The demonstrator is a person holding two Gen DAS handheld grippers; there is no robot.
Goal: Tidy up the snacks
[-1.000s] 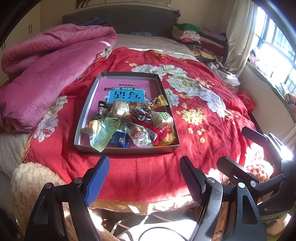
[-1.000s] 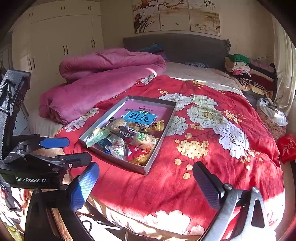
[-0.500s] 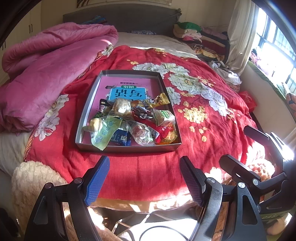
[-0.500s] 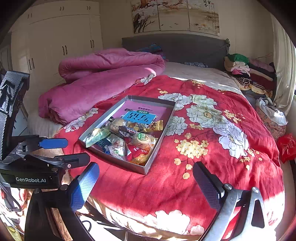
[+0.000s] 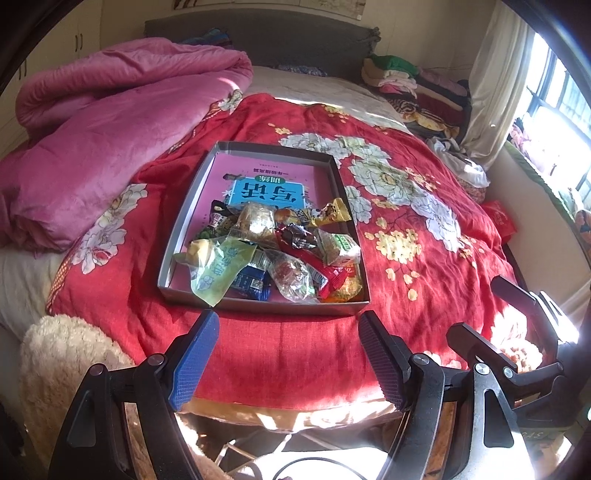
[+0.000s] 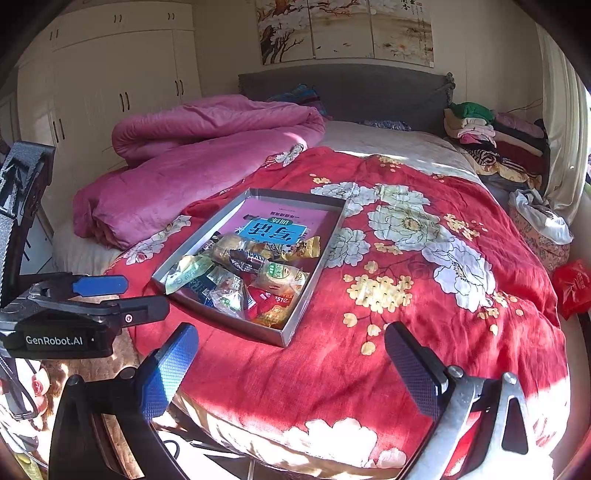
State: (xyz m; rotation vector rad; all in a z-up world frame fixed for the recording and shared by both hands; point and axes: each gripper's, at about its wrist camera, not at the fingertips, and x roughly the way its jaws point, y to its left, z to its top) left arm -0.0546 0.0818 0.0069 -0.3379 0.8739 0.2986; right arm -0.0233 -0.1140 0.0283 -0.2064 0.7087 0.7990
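Looking along the left gripper (image 5: 288, 325), the two blue-padded fingers stand wide apart with nothing between them, held over the near edge of the bed and short of the tray (image 5: 258, 304). The grey tray lies on the red flowered bedspread (image 5: 424, 229), and the snacks (image 5: 280, 251) are heaped in its near half, a pale green wrapper (image 5: 218, 271) hanging over the front wall. A pink book with a blue label (image 5: 269, 192) shows on the tray floor beyond the heap. A pink quilt (image 5: 103, 140) is bundled on the left of the bed, folded clothes (image 5: 406, 85) are stacked by the headboard, and the other gripper's black frame pokes in at the lower right.

From the right gripper (image 6: 291, 339), the fingers are likewise spread wide and empty, above the bedspread (image 6: 424, 314) near the foot of the bed. The tray (image 6: 291, 325) sits ahead and to the left, its near corner just beyond the left finger, with the snacks (image 6: 251, 277) inside. The left gripper (image 6: 110, 299) hangs at the left edge, beside the tray but apart from it. A white wardrobe (image 6: 110, 81) and a wall painting (image 6: 347, 29) stand behind.
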